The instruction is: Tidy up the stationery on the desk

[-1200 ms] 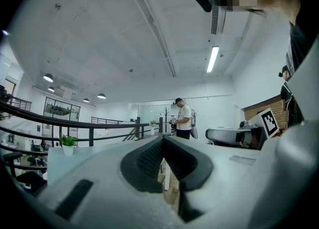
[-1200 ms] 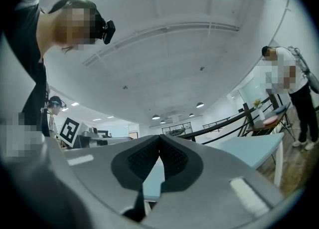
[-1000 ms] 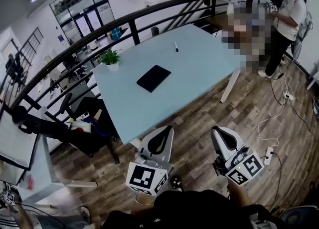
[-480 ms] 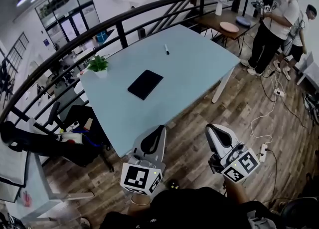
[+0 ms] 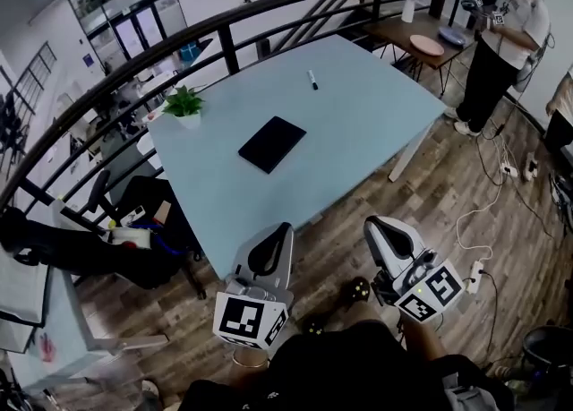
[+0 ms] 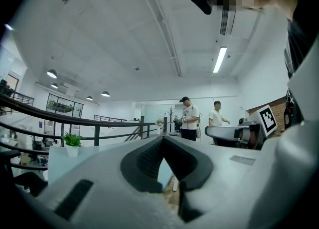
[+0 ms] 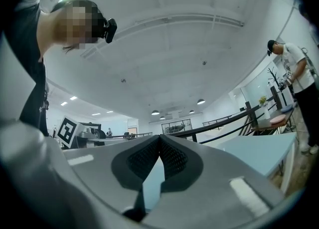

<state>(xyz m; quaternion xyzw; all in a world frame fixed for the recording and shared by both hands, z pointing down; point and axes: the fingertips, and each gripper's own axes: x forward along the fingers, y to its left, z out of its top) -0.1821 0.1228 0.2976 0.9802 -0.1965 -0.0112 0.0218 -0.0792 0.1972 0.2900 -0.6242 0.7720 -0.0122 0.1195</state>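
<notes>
Both pairs of jaws pressed together, empty, short of the worktop (image 5: 376, 123)
A potted plant (image 5: 183, 103) stands at its left corner, a black notebook (image 5: 272, 143) lies mid-surface, a marker pen (image 5: 313, 80) further right; left gripper (image 5: 285, 232) and right gripper (image 5: 374, 224) hover above the wooden floor (image 5: 448, 185).

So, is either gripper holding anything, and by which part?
Nothing is held. The left gripper and right gripper are both shut, empty, short of the desk where the marker lies.
</notes>
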